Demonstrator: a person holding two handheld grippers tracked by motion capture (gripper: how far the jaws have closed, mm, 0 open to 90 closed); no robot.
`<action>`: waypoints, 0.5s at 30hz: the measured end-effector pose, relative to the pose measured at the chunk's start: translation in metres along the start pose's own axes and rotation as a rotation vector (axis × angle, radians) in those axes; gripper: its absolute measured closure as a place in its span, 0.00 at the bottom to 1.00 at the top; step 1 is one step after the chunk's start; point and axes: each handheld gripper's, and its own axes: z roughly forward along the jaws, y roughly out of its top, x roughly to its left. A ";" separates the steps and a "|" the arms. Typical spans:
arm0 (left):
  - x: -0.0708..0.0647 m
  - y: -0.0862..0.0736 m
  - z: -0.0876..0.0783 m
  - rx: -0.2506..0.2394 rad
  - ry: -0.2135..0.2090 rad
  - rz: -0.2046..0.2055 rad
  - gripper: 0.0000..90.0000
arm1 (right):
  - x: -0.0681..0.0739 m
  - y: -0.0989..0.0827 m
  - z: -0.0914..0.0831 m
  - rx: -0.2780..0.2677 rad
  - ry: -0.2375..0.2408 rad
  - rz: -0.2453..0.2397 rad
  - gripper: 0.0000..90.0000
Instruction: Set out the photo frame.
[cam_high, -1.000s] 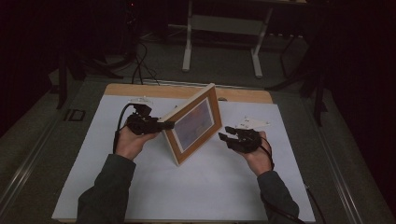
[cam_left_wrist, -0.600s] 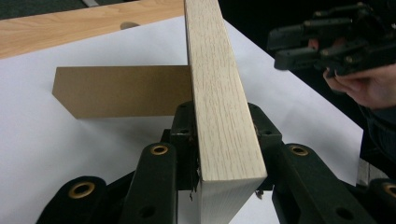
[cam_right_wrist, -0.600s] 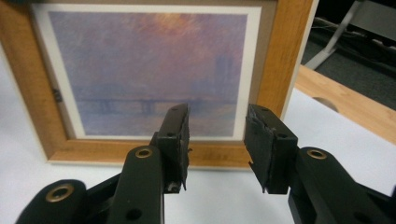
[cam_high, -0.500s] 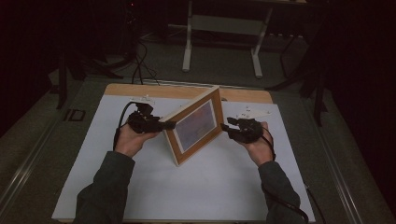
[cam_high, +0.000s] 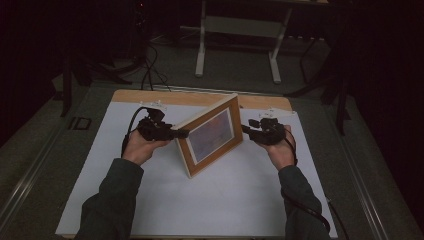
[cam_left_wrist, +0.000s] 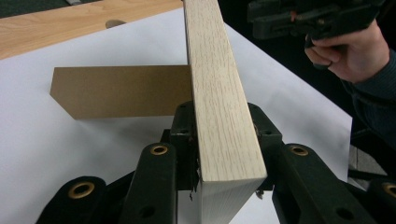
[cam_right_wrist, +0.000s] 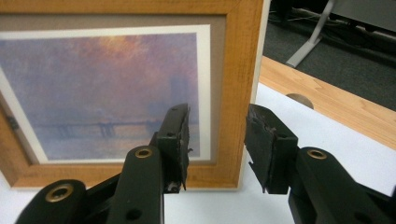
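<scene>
Beside the upright wooden picture frame (cam_high: 210, 135), left hand-held gripper (cam_high: 181, 133) clamps its edge; right hand-held gripper (cam_high: 245, 129), unclenched, seemingly must close on the opposite edge.

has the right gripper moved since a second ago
Yes. In the high view the right gripper has moved up the picture and leftward, toward the picture frame standing on the white sheet. Its open jaws now reach the frame's right edge.
</scene>
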 end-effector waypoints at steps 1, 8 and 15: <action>0.000 0.000 0.000 0.002 0.001 0.003 0.79 | -0.001 0.001 0.001 -0.002 -0.001 0.005 0.66; -0.001 0.003 0.001 0.015 0.001 0.026 0.79 | -0.006 0.005 0.008 -0.010 -0.001 0.036 0.64; 0.000 0.005 0.004 0.018 -0.016 0.038 0.79 | -0.010 0.004 0.011 -0.008 -0.017 0.055 0.60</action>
